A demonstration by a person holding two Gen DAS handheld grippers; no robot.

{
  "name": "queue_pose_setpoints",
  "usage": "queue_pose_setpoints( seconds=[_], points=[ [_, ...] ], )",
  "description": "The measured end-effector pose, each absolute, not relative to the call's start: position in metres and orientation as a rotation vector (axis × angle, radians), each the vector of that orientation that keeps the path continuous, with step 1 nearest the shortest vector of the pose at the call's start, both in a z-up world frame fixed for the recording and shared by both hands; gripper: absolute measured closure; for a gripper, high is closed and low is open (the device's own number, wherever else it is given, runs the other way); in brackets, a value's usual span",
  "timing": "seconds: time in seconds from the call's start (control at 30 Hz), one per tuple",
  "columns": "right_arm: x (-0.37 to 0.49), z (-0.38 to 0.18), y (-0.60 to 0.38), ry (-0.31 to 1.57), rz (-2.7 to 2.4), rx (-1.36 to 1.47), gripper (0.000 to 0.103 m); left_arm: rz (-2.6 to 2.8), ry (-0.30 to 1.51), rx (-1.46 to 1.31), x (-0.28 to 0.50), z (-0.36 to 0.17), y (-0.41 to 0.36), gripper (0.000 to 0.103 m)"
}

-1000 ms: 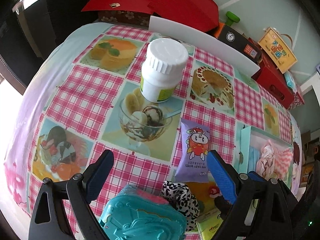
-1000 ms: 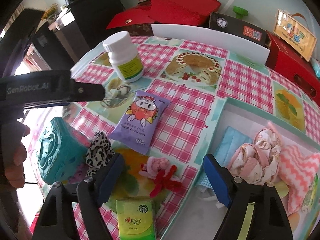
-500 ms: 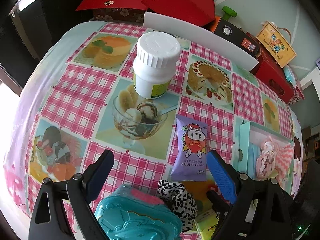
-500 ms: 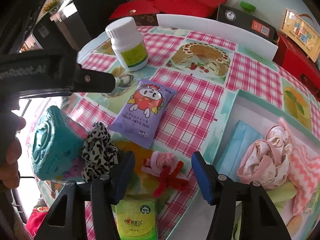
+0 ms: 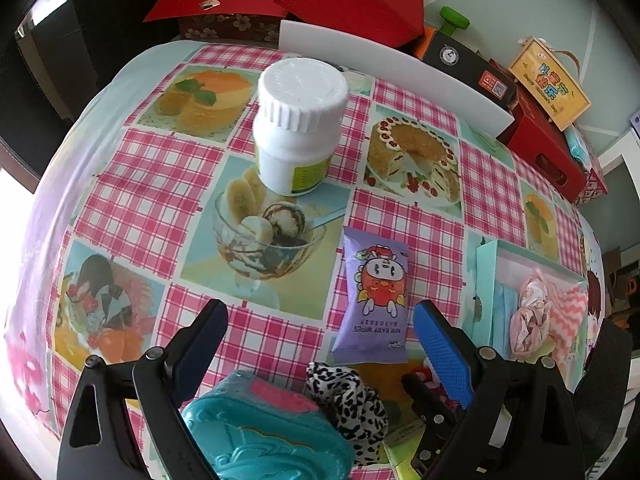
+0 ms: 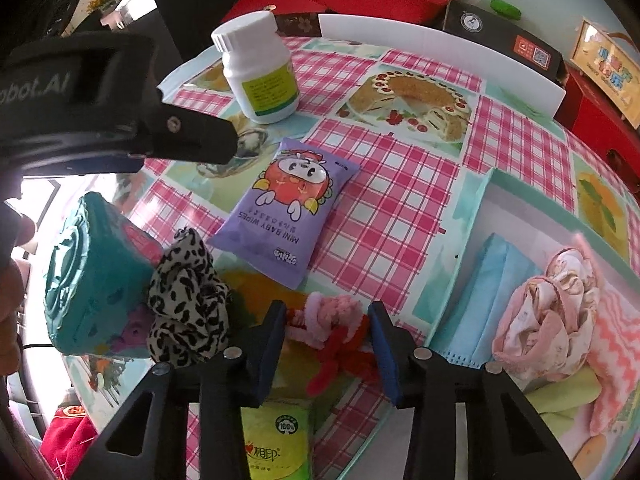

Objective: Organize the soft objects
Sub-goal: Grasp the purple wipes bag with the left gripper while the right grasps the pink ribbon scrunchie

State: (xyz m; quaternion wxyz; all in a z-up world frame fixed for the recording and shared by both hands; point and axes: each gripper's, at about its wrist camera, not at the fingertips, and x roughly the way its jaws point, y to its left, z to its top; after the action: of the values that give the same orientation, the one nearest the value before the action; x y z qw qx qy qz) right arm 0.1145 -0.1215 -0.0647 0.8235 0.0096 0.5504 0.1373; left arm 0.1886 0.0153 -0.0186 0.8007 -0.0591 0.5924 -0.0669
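Observation:
A pink and red fuzzy hair tie [image 6: 332, 312] lies on the checked tablecloth beside the tray. My right gripper [image 6: 328, 322] points down over it with its jaws closing; both blue pads touch the tie's sides. A leopard-print scrunchie [image 6: 188, 300] leans on a teal box [image 6: 88, 280] just to the left. My left gripper [image 5: 320, 340] hovers open above the cloth, with nothing between its fingers. Below it lie the purple baby wipes pack [image 5: 376, 300] and the leopard-print scrunchie [image 5: 348, 396]. The teal-rimmed tray [image 6: 476, 208] holds a blue mask [image 6: 488, 280], a pink scrunchie [image 6: 548, 312] and a pink zigzag cloth [image 6: 616, 328].
A white pill bottle [image 5: 300, 120] stands at the table's middle. A green tissue pack [image 6: 276, 440] lies under my right gripper. A white board [image 5: 400, 64], red boxes [image 5: 548, 160] and a black box line the far edge. The left gripper's black body [image 6: 120, 120] crosses the right wrist view's upper left.
My right gripper's jaws have narrowed from wide apart to the sides of the pink and red tie, and it has come closer to it. The left gripper has hardly shifted.

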Motion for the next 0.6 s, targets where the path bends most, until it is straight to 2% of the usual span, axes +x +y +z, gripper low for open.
queue_pose_setpoints(
  seconds=[0.17, 0.6],
  points=[
    [0.117, -0.064, -0.128, 1.157, 0.288, 0.054, 0.064, -0.162, 1.271, -0.116, 0.19, -0.019, 0.006, 0.009],
    [0.114, -0.038, -0.149, 1.065, 0.284, 0.161, 0.064, -0.191, 1.265, -0.099, 0.194, -0.022, -0.014, 0.009]
  ],
)
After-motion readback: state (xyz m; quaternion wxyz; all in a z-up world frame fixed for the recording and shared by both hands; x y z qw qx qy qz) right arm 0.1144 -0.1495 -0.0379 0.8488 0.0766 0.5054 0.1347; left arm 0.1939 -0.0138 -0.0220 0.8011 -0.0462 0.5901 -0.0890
